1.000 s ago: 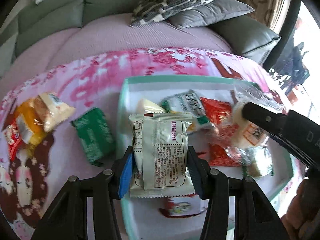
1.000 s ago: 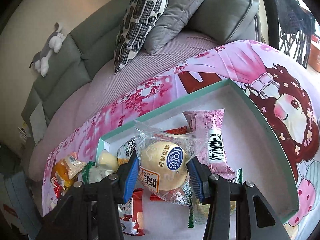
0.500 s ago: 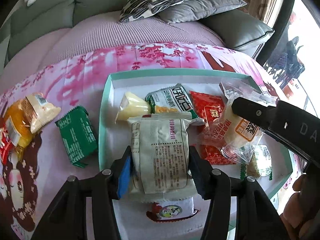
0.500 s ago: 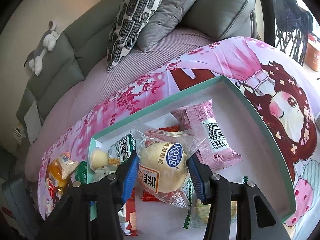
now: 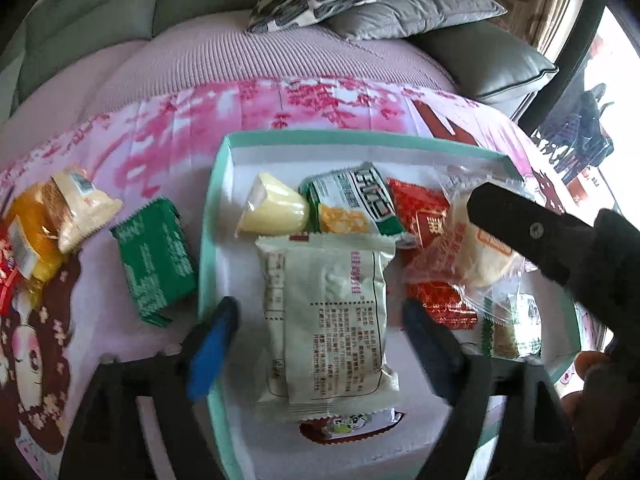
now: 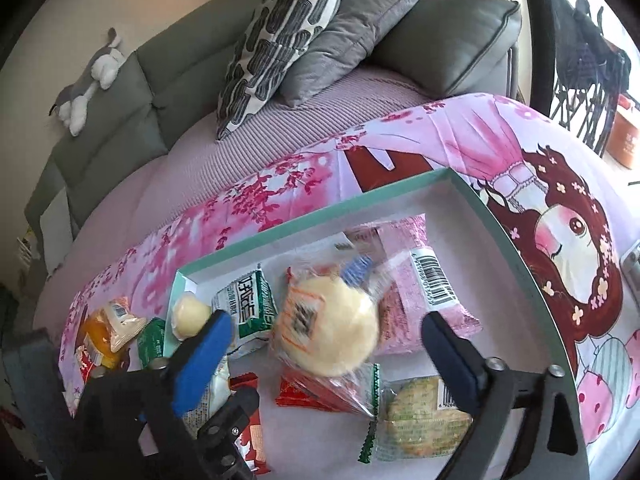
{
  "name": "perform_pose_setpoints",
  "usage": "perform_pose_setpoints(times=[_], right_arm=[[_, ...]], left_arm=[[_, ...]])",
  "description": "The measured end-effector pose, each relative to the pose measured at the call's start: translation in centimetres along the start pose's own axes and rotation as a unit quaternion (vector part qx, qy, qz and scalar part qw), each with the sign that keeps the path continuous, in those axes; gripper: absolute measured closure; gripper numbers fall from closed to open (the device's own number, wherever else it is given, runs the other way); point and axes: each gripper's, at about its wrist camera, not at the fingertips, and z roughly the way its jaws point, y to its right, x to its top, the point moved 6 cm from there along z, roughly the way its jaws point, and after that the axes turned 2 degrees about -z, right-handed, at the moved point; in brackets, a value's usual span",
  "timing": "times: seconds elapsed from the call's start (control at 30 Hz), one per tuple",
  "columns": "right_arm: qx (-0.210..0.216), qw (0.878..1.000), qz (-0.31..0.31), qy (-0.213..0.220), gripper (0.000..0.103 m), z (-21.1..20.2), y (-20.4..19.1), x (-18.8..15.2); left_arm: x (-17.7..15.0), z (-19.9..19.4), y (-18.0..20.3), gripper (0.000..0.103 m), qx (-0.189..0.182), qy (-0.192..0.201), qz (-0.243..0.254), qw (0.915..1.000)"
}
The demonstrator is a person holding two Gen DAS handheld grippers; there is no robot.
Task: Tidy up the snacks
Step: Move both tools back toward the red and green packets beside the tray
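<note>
A grey-green sofa runs along a pale wall, its seat covered by a ribbed lilac throw with a pink cartoon-printed cloth spread in front of that. 3 cushions lean at the far end: 1 black-and-white patterned, 1 plain grey and 1 dark grey with piping. A grey-and-white plush toy lies on the backrest, and bright daylight enters through a window at the right.

teal-rimmed tray; green packet; blue-padded tongs
</note>
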Motion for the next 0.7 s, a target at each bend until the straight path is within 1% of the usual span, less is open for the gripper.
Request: perform_pose_setpoints(times=[0.1,0.27,0.3,0.37,0.4,0.5,0.6,0.7], right_arm=[[0.001,1.0,-0.008,0.007,0.0,-0.3,-0.4,0.1],[0.0,1.0,-0.019,0.021,0.0,-1.0,-0.9,0.3],[0.0,1.0,-0.02,0.023,0.0,-1.2,-0.9,0.3],[0.001,0.999,-0.02,0.026,0.0,-1.3,-1.0,0.4],[0.001,0.999,-0.02,0.027,0.0,-1.4,-1.0,0.4],[-0.001,0.999,-0.022,0.029,0.0,-1.5,-1.0,0.4],[0.0,0.999,-0.025,0.027,0.0,-1.5,-1.2,0.3],[0.003,0.999,-0.029,0.024,0.0,-1.4,-1.6,0.2]], left_arm=[[0.4,-0.9,-0.2,0.006,-0.012,0.012,-0.01,0.9998],[1.1,-2.3,-1.4,0.004,-0.013,0.027,-0.041,0.9987],[1.2,-2.6,-1.9,0.004,-0.011,0.03,-0.049,0.9983],[1.4,-3.0,-3.1,0.0,-0.001,0.033,-0.071,0.997],[1.4,-3.1,-3.8,0.0,0.004,0.034,-0.085,0.9958],[1.6,-3.4,-6.5,0.0,0.026,0.043,-0.135,0.9895],[1.6,-4.5,-9.7,0.0,0.057,0.063,-0.19,0.9781],[1.4,-5.6,-11.9,0.0,0.074,0.083,-0.222,0.9687]])
